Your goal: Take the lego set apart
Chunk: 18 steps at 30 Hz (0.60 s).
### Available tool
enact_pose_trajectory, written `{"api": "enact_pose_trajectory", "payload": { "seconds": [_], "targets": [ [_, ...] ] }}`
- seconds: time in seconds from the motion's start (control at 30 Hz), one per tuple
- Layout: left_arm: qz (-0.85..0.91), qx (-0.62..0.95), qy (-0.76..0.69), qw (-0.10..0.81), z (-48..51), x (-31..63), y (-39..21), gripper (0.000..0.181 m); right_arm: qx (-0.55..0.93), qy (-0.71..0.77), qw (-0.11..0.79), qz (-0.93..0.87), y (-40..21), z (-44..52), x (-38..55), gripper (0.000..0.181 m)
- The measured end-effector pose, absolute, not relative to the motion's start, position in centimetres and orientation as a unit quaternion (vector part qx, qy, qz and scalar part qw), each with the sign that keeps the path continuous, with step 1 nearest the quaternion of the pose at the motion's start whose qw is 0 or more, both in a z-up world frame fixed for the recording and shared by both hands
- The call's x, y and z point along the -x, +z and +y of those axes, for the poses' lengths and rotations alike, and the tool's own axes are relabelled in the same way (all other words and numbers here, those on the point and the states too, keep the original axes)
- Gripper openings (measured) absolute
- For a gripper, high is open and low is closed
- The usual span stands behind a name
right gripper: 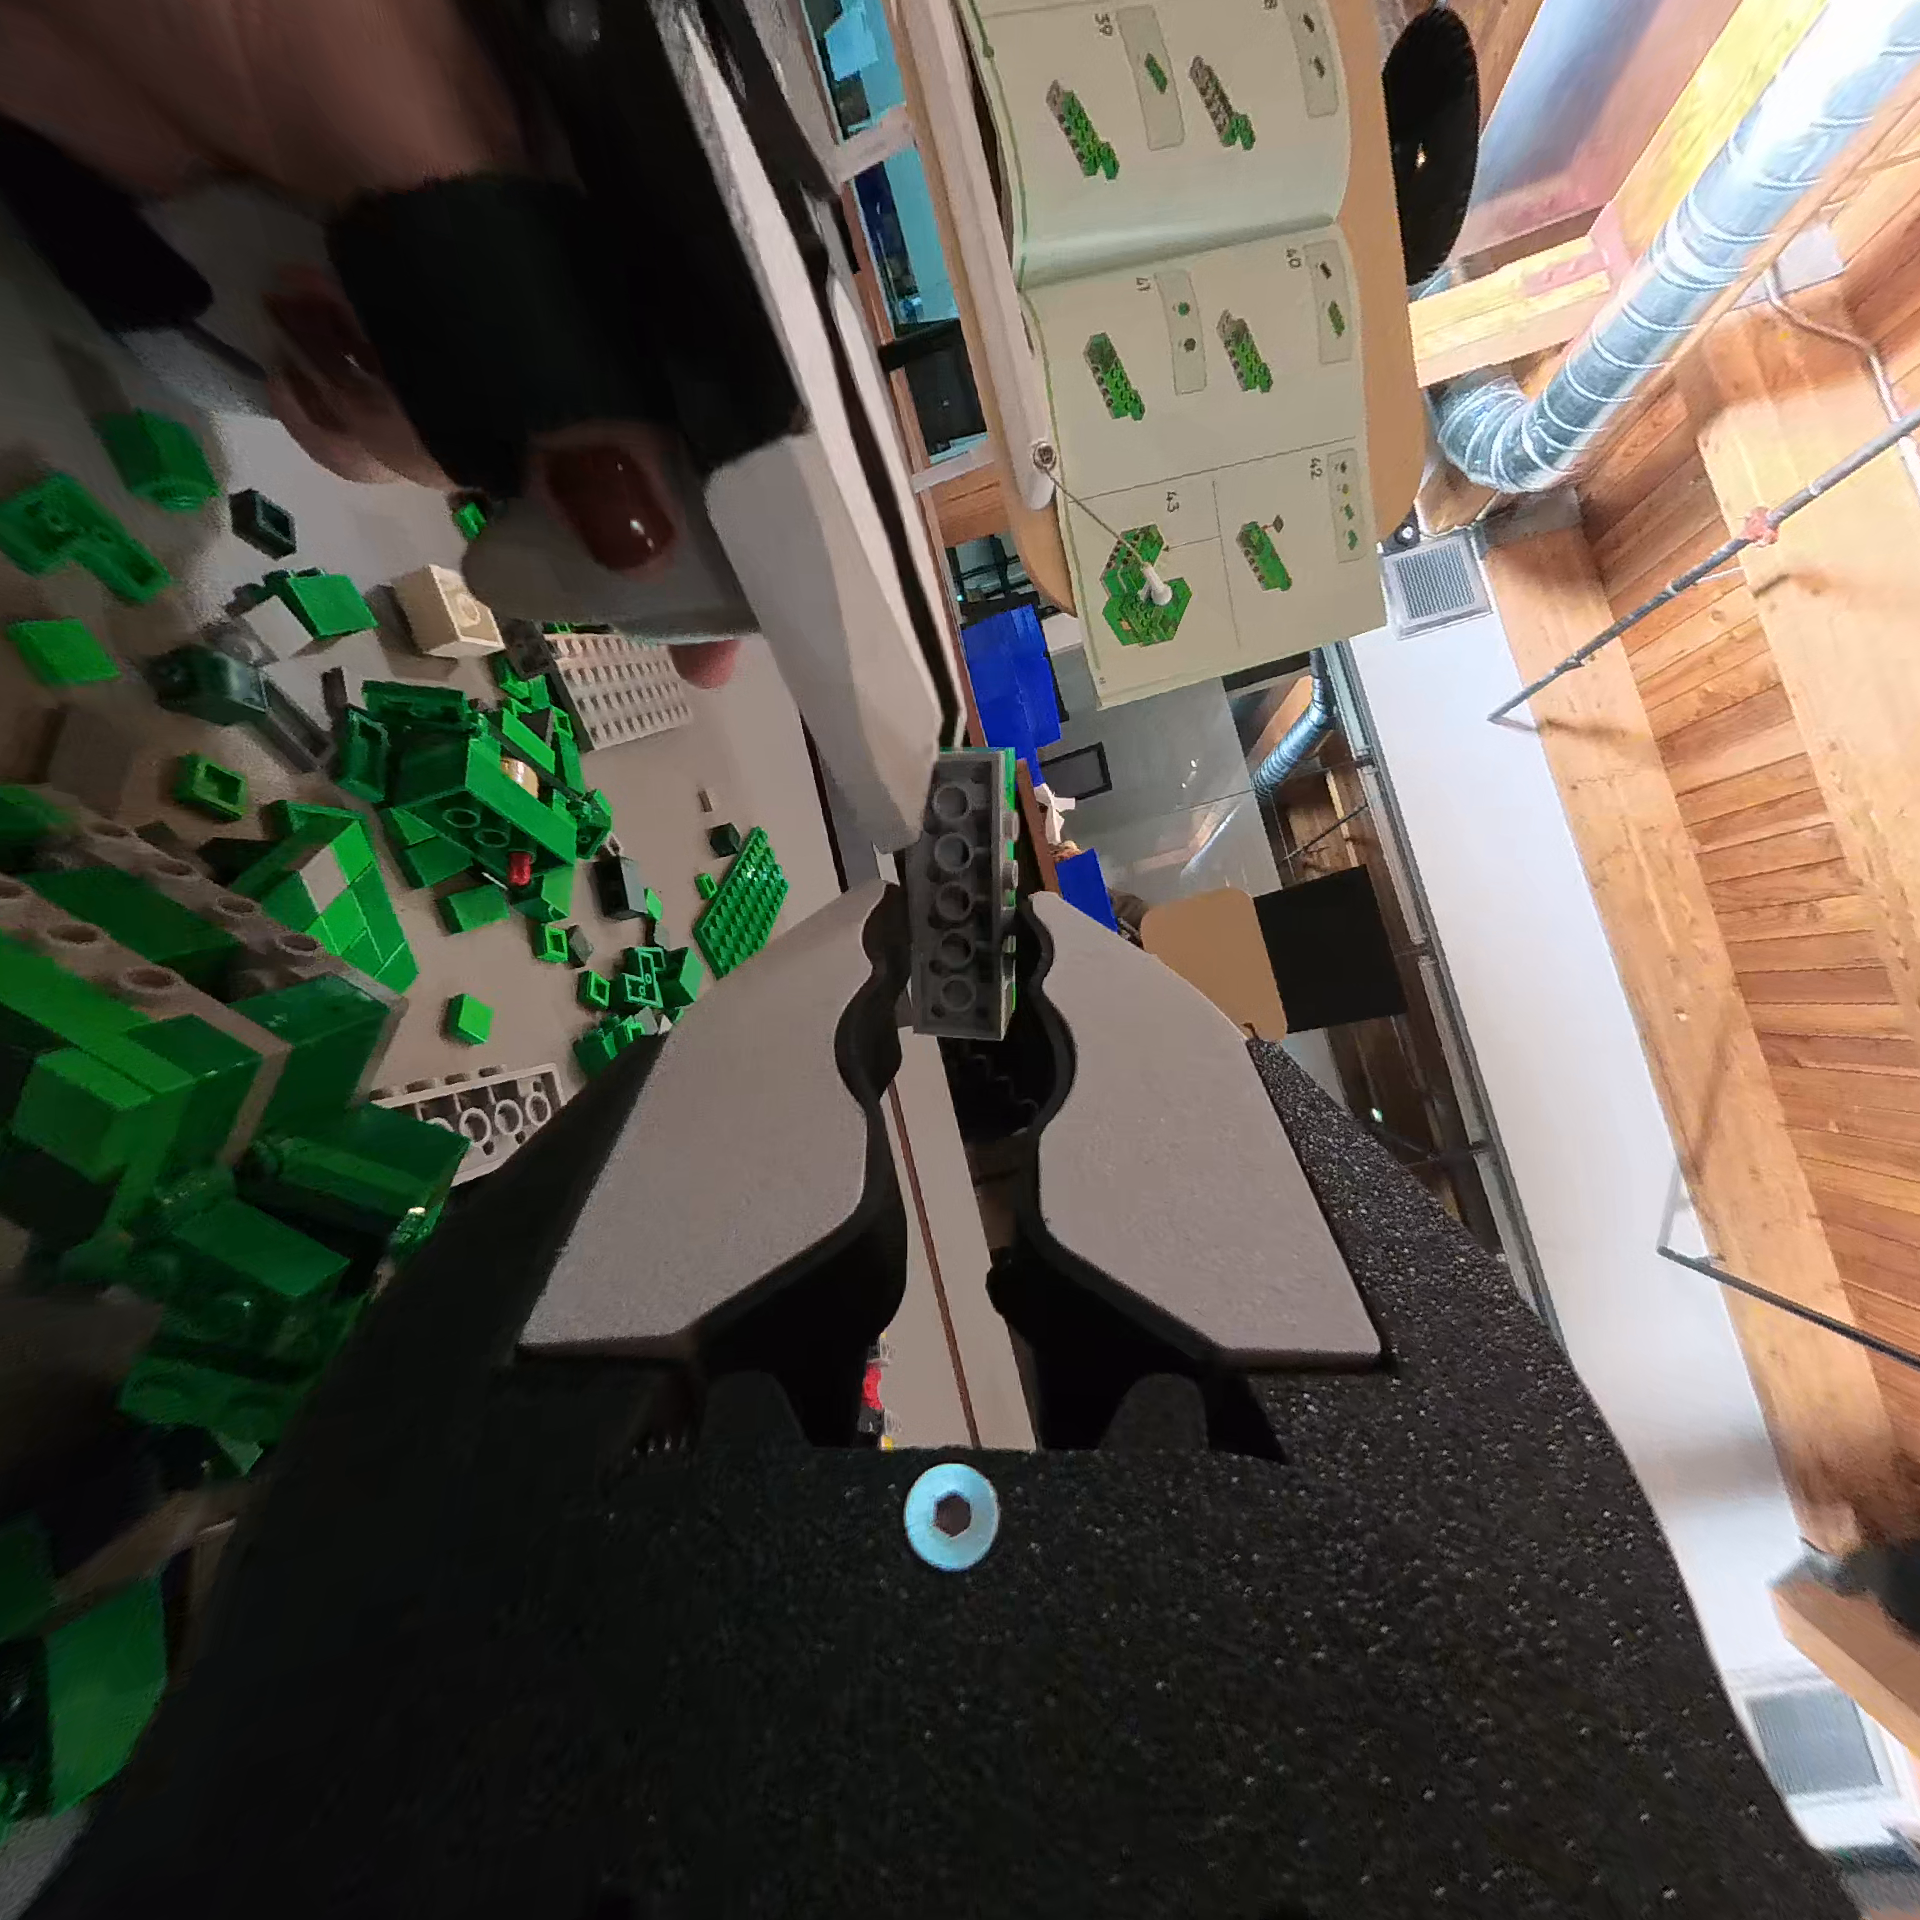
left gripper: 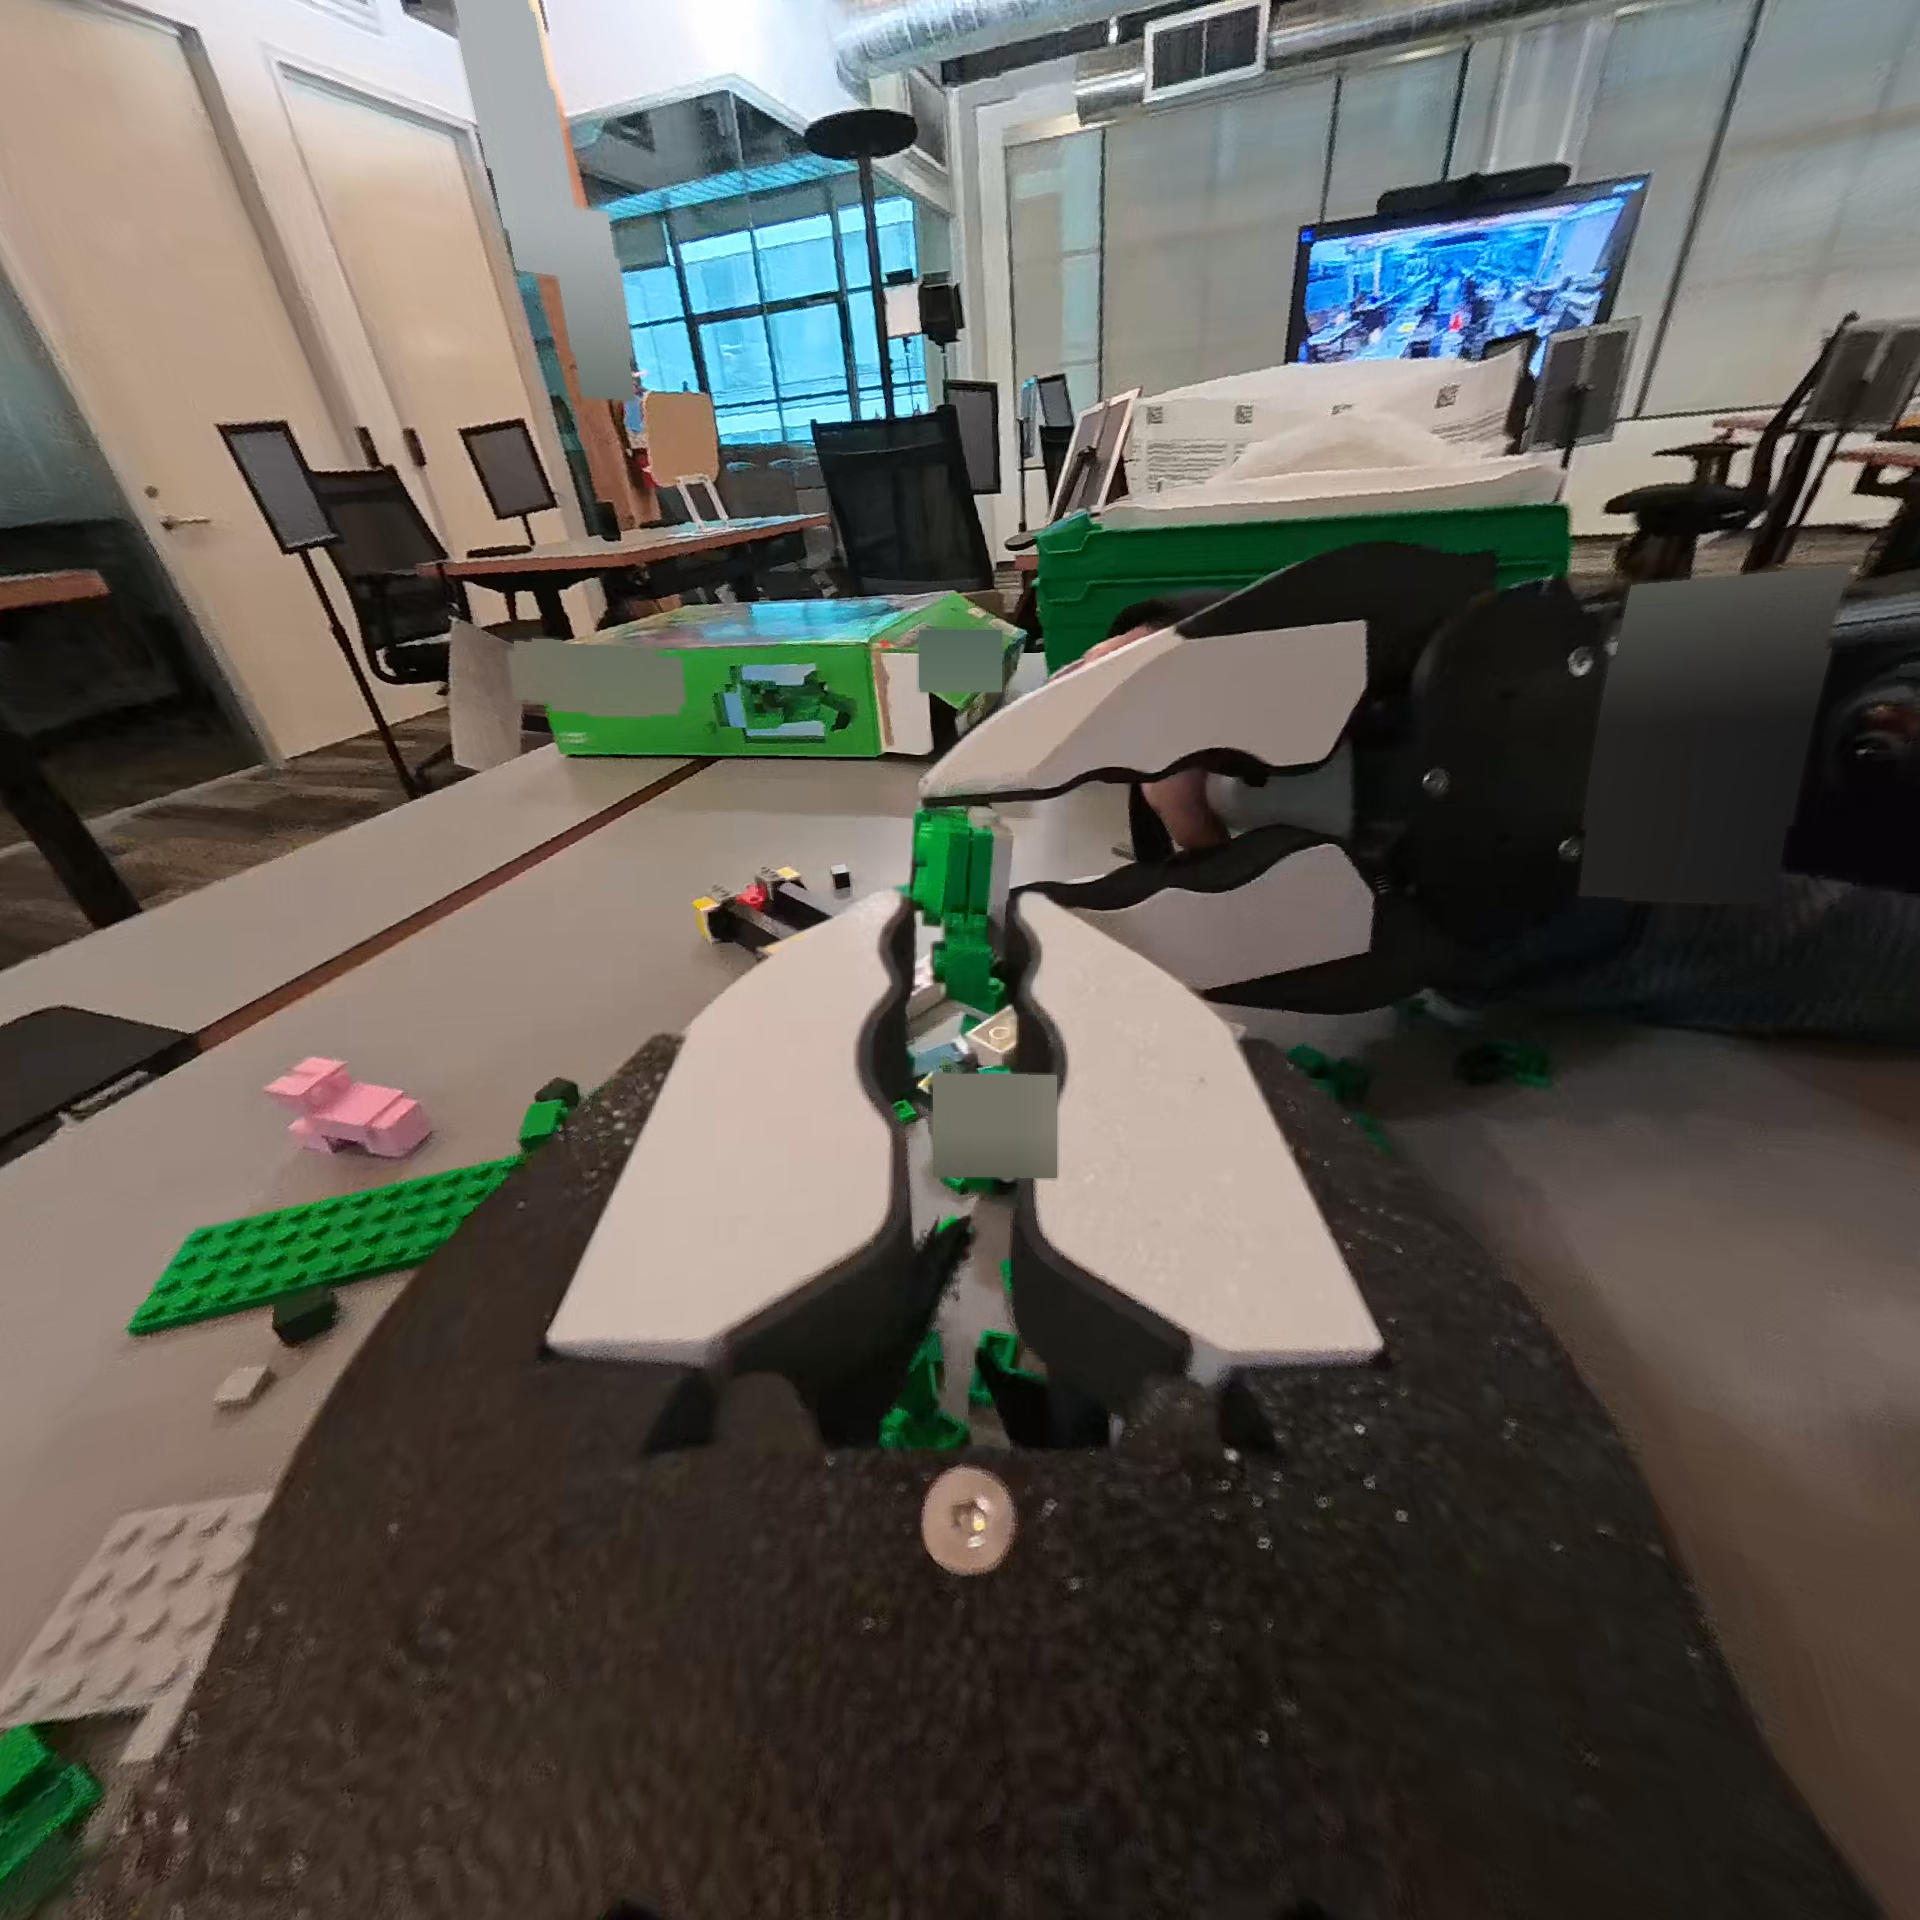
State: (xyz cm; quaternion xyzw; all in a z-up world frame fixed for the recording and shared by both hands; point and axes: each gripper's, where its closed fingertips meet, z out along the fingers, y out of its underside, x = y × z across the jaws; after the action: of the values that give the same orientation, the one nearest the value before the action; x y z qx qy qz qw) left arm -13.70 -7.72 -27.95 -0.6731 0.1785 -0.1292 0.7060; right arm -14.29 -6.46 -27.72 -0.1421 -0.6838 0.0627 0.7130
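Separation of a small green-and-grey lego piece (left gripper: 961, 914) is the step in hand, judged from both tools meeting on it above the grey table (left gripper: 520, 935). Left gripper (left gripper: 961, 925) has its fingers drawn close around the piece's lower part, seemingly pinching it. Right gripper (right gripper: 956, 925), turned on its side, is clamped on the grey studded plate of the same piece, its white fingers nearly together. Next move likely calls for a twist or pull apart while both grips hold firm. On the table, from the left: pink pig figure (left gripper: 348, 1107), green baseplate (left gripper: 312, 1242), loose green bricks (right gripper: 468, 790), then the green box (left gripper: 727, 686) farther back. An open instruction booklet (right gripper: 1195, 343) stands beyond. Room is an office with desks, chairs and a wall screen (left gripper: 1455, 275).
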Motion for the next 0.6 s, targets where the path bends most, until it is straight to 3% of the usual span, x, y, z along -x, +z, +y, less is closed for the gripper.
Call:
{"api": "enact_pose_trajectory", "payload": {
  "seconds": [0.2, 0.3, 0.4, 0.47, 0.6],
  "targets": [
    [0.176, 0.650, -0.059, 0.737, -8.0, 14.6, -26.5, 0.015, 0.212, 0.149, 0.705, -0.660, -26.8, -5.9, 14.3, 0.020],
    [0.145, 0.630, -0.039, 0.762, -8.5, 16.2, -25.4, 0.015, 0.316, 0.280, 0.640, -0.641, -26.9, -4.6, 14.2, 0.019],
    [0.134, 0.614, -0.032, 0.777, -8.9, 16.7, -24.8, 0.015, 0.412, 0.530, 0.476, -0.568, -25.8, -5.3, 13.8, 0.020],
    [0.148, 0.597, -0.015, 0.789, -9.2, 16.2, -24.4, 0.015, 0.438, 0.690, 0.325, -0.476, -24.2, -5.7, 13.3, 0.035],
    [0.153, 0.579, 0.022, 0.801, -9.3, 15.5, -23.9, 0.015, 0.441, 0.806, 0.160, -0.361, -23.6, -5.3, 13.0, 0.047]
  ]
}}
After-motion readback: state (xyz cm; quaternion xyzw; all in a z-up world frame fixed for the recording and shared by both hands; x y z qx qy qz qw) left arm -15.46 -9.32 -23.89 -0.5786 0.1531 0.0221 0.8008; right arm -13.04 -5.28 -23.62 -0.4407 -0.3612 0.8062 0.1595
